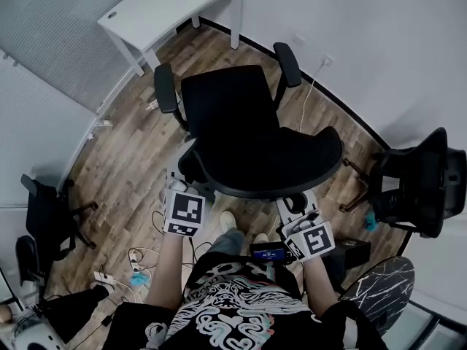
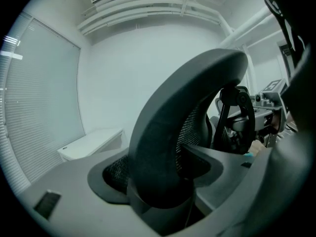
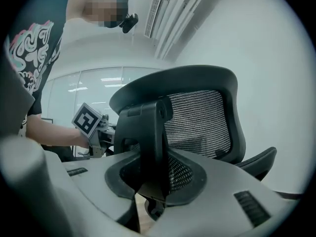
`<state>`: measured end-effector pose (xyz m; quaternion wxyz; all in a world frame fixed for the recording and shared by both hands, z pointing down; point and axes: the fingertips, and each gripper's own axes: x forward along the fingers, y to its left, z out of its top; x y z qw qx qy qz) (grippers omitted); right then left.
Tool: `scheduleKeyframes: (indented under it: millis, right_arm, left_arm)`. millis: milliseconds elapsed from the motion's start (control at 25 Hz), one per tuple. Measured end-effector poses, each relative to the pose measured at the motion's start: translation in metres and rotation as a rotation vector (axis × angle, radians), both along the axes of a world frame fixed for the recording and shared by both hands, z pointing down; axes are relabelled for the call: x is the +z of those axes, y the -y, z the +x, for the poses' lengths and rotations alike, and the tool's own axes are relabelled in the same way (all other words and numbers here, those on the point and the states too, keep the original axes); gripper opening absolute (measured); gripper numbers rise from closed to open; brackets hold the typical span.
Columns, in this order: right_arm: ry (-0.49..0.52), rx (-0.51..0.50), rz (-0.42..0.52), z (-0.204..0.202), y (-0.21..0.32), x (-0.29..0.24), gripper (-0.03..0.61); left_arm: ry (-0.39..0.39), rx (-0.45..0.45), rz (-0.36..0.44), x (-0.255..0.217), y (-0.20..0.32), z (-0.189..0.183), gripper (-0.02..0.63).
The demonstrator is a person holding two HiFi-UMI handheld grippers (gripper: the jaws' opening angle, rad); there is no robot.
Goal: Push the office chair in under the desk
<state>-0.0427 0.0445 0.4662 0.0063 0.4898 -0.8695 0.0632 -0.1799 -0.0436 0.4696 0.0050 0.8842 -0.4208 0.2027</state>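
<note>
Wood-plank floor. Standing on it: black office chair at centre, white desk by far wall, dark chairs at both side edges. Loose cables at near left, possibly with power strip.

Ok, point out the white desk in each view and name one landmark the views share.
Head view: the white desk is at the top edge, left of centre, beyond the chair's seat.
Left gripper view: the white desk is low on the left, past the claw.
Right gripper view: not in it.
Shared landmark: the chair backrest, which fills the middle of both gripper views.
</note>
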Motion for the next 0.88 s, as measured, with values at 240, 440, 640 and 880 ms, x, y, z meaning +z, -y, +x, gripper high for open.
scheduleKeyframes:
  millis: [240, 440, 640, 880]
  right_arm:
    - [-0.002, 0.022, -0.008, -0.007, 0.004, -0.001, 0.077]
    - [-0.006, 0.011, -0.006, -0.011, 0.010, -0.002, 0.077]
    - [-0.006, 0.007, -0.009, -0.012, 0.016, -0.001, 0.077]
    - [-0.004, -0.001, -0.006, -0.012, 0.026, -0.001, 0.077]
  left_arm:
    - [-0.003, 0.013, -0.007, 0.000, 0.006, -0.006, 0.322]
    - [-0.003, 0.021, -0.012, -0.001, 0.013, -0.009, 0.322]
    - [-0.003, 0.019, -0.009, 0.000, 0.018, -0.009, 0.321]
    - [-0.002, 0.024, -0.003, -0.001, 0.030, -0.009, 0.321]
